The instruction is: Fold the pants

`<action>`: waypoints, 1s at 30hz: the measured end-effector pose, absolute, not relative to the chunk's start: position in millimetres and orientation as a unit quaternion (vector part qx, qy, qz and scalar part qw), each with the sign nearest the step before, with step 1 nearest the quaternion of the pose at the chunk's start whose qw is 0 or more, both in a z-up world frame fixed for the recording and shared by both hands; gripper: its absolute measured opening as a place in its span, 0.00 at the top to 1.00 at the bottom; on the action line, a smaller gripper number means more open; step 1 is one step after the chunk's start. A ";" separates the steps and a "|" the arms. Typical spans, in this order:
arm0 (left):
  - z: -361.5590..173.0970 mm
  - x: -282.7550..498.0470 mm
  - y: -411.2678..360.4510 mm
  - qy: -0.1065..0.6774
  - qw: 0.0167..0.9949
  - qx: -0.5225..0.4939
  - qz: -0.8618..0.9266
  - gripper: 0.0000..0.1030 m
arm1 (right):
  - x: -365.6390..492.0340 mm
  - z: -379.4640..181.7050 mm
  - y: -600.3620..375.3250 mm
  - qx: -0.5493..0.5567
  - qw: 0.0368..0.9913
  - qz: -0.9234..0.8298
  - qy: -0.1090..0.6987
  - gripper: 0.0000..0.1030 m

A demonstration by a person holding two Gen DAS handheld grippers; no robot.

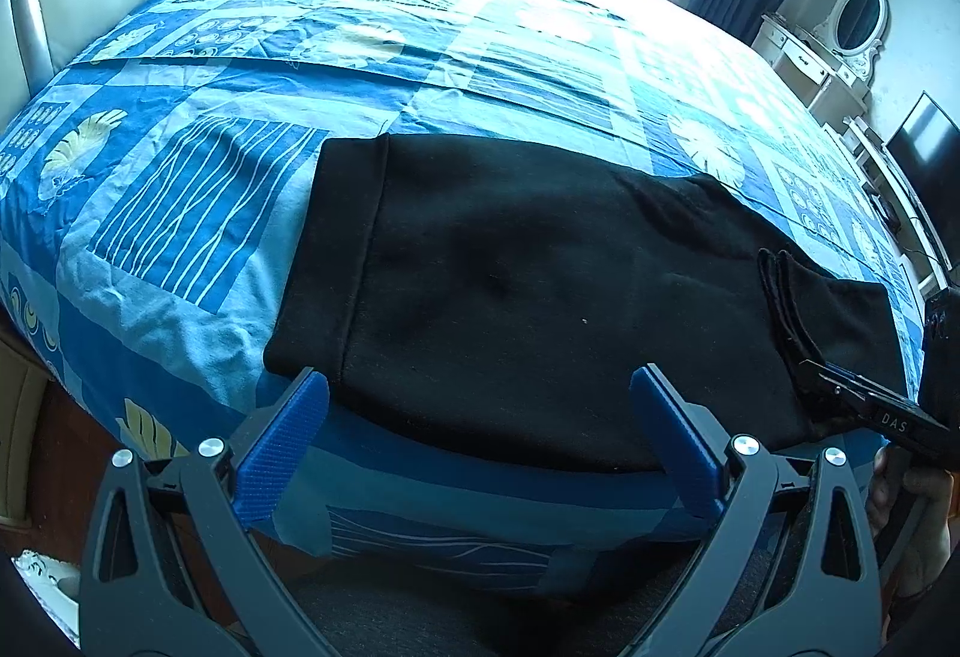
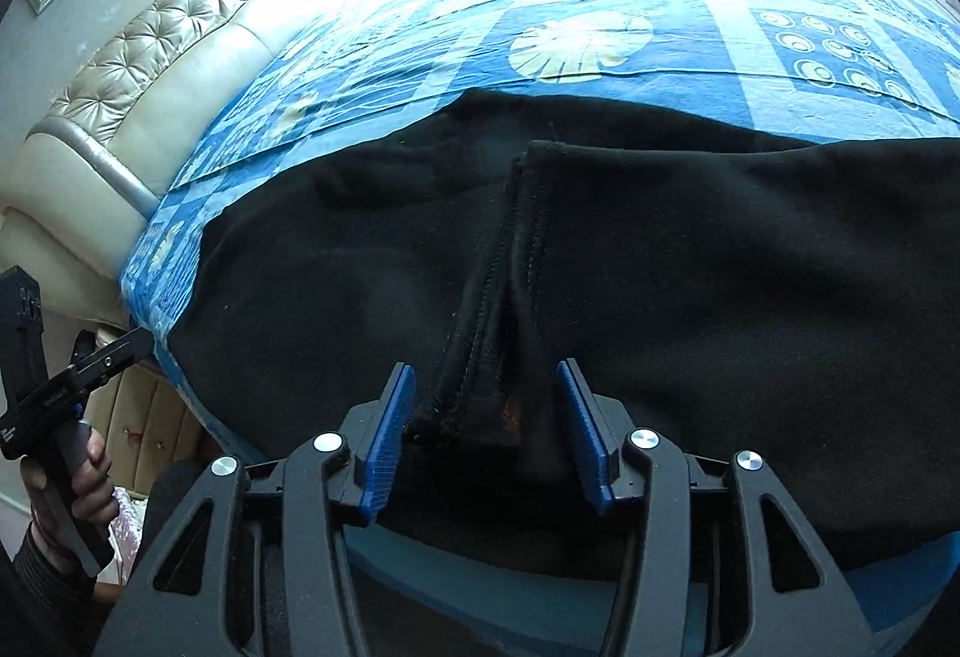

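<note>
Blue-padded fingers (image 1: 282, 453) of the left gripper (image 1: 477, 429) stand wide apart at the near edge of one pair of black pants (image 1: 528, 297), holding nothing. Those pants lie folded flat on the blue patterned bedspread (image 1: 180, 213). Also parted, the right gripper (image 2: 489, 426) straddles the stitched hems (image 2: 480, 351) without clamping them, and its body reads "DAS" in the left view.

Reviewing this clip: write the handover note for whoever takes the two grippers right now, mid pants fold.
Left gripper: open wide, empty, at the near edge of the black pants by the waistband end.
Right gripper: open, jaws on either side of a folded hem edge, not yet closed on it.
Pants lie flat along the near side of the bed, hem end already laid back over the rest.
Left: grip, fold again, smooth.
</note>
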State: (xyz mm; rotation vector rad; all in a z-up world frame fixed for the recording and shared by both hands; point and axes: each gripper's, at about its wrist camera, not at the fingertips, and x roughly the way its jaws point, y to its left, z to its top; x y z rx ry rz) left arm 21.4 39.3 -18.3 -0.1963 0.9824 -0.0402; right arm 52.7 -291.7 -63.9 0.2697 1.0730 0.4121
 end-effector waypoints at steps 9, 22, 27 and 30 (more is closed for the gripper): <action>-17.9 20.5 35.3 0.470 0.878 -0.088 -0.021 0.02 | 42.5 -60.7 -270.8 0.076 0.839 0.191 0.504 0.45; -18.1 18.6 30.5 0.470 0.878 -0.083 -0.030 0.02 | 22.0 -31.1 -260.4 0.051 0.837 0.234 0.492 0.43; -17.8 17.9 28.4 0.471 0.878 -0.081 -0.034 0.02 | 19.6 5.3 -329.9 0.137 0.852 0.248 0.440 0.38; -18.6 18.3 28.3 0.473 0.876 -0.084 -0.035 0.02 | 24.7 20.3 -409.5 0.191 0.877 0.185 0.400 0.33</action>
